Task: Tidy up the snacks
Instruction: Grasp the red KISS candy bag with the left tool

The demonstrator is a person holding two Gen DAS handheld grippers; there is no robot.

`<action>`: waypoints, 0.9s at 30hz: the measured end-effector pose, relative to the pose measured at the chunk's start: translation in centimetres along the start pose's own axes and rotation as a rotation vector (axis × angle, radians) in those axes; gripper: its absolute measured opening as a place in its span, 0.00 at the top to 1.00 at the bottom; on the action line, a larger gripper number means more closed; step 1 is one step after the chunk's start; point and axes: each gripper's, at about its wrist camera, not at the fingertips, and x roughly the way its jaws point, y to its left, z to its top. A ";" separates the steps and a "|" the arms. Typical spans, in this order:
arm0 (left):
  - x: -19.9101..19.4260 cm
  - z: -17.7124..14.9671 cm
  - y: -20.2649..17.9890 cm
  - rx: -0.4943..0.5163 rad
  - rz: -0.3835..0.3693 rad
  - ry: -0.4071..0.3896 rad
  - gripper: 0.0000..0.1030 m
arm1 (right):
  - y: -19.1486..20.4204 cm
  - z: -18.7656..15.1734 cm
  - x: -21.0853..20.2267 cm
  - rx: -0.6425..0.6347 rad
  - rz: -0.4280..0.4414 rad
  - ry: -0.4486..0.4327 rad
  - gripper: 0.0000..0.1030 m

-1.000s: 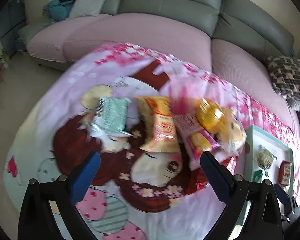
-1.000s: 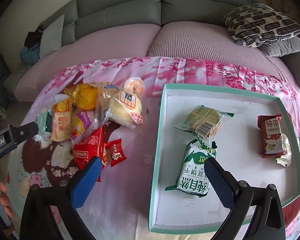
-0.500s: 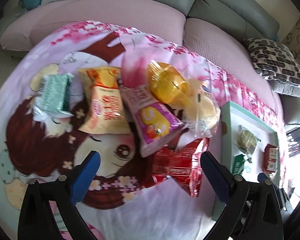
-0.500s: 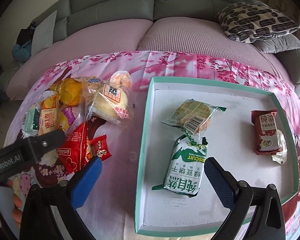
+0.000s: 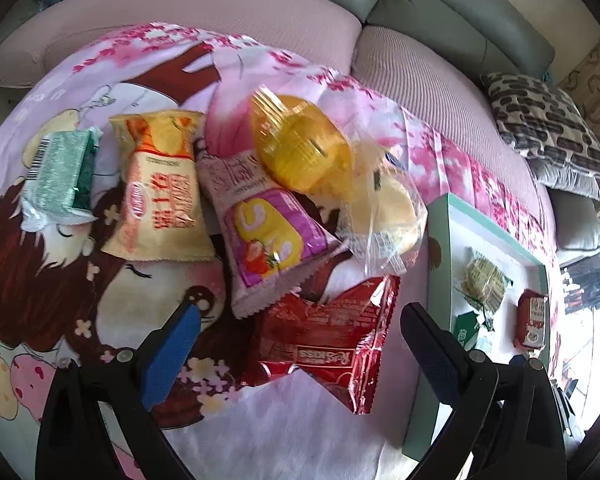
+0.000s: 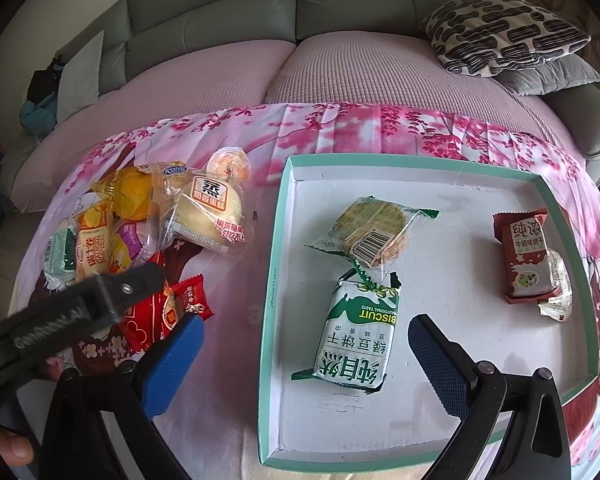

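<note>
Snacks (image 5: pixel 260 216) piled on pink cloth (image 5: pixel 148 60) w/ red pack (image 5: pixel 324 344) nearest, just below my left tool (image 5: pixel 300 324), jaws wide, holding nothing. My right tool (image 6: pixel 306 334) also wide, over biscuit pack (image 6: pixel 356 336) lying in teal tray (image 6: pixel 274 288)
</note>
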 end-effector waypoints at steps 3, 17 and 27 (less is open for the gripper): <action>0.8 0.0 -0.3 0.012 0.026 0.027 0.03 | -0.1 0.0 0.0 0.004 0.002 0.000 0.00; 0.2 0.0 1.9 -0.086 -0.002 0.029 0.07 | -0.2 0.0 0.0 0.009 0.004 0.001 0.00; 0.0 -0.5 2.1 -0.095 -0.092 0.068 0.40 | 0.7 0.0 0.2 -0.026 0.004 0.001 0.00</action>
